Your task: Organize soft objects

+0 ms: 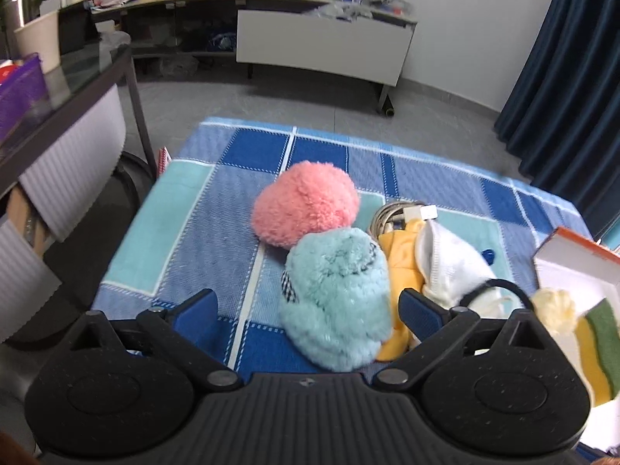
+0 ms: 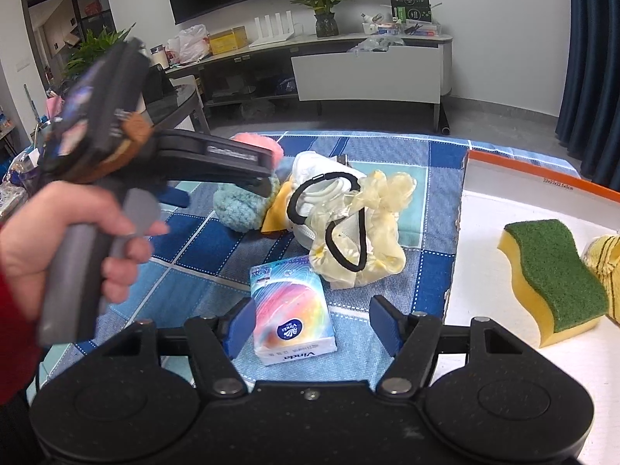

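The tissue pack (image 2: 293, 309) lies flat on the blue checked cloth (image 2: 201, 244), its long axis running away from the right gripper (image 2: 310, 327) and leaning a little left; its near end reads "Vinda" upside down, with a round blue Vinda badge on its rainbow face. It sits between the right gripper's wide-apart blue pads (image 2: 241, 324), nearer the left one, and is not pinched. Just beyond it lie a pale yellow scrunchie (image 2: 360, 228) and a black hair tie (image 2: 346, 242). At the right a white tray (image 2: 484, 240) holds a green-topped sponge (image 2: 554, 275). The left gripper (image 1: 310, 310) is spread open over a teal fluffy ball (image 1: 337, 298), which touches a pink fluffy ball (image 1: 306, 203).
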`<action>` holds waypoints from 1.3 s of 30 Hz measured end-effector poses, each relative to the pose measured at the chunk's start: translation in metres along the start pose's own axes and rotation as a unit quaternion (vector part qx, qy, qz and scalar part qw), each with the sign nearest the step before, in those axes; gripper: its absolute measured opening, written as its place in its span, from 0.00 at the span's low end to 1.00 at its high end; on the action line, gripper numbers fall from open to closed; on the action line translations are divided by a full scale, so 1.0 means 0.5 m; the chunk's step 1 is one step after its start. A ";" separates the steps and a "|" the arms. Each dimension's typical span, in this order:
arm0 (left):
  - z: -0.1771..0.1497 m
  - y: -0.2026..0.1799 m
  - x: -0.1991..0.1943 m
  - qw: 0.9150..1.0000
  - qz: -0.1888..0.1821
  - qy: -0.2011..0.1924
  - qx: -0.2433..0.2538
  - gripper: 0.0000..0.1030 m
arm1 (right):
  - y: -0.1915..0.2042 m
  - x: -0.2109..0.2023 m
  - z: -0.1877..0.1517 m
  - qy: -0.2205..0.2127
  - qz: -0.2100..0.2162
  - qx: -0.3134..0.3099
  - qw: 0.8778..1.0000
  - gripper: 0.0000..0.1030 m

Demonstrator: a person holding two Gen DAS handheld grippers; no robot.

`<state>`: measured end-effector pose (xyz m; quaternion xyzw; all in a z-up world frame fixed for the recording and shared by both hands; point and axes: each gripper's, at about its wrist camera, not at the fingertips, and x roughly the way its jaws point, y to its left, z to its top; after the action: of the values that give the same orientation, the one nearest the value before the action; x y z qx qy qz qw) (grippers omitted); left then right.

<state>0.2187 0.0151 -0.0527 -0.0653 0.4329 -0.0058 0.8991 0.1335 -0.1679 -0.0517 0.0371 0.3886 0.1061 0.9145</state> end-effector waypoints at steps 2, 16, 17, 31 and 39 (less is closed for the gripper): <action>0.003 0.008 0.015 1.000 -0.006 0.002 -0.007 0.94 | -0.002 0.006 0.002 0.002 0.002 0.001 1.000 0.76; -0.054 0.062 -0.068 0.998 -0.065 0.003 -0.013 0.54 | 0.021 0.064 -0.002 0.041 0.014 -0.011 0.999 0.78; -0.064 0.066 -0.079 0.998 -0.062 0.004 -0.011 0.54 | 0.023 0.068 -0.002 0.043 0.012 -0.013 0.999 0.78; -0.167 0.086 -0.179 0.998 -0.049 0.009 0.025 0.54 | 0.046 0.054 -0.006 0.016 -0.012 -0.024 0.999 0.62; -0.183 0.055 -0.236 0.998 -0.053 -0.023 0.009 0.54 | 0.047 -0.037 -0.013 -0.018 0.006 0.001 1.000 0.62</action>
<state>0.0725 0.0400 -0.0206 -0.0804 0.4077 -0.0555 0.9079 0.1125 -0.1490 -0.0396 0.0424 0.3716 0.1101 0.9208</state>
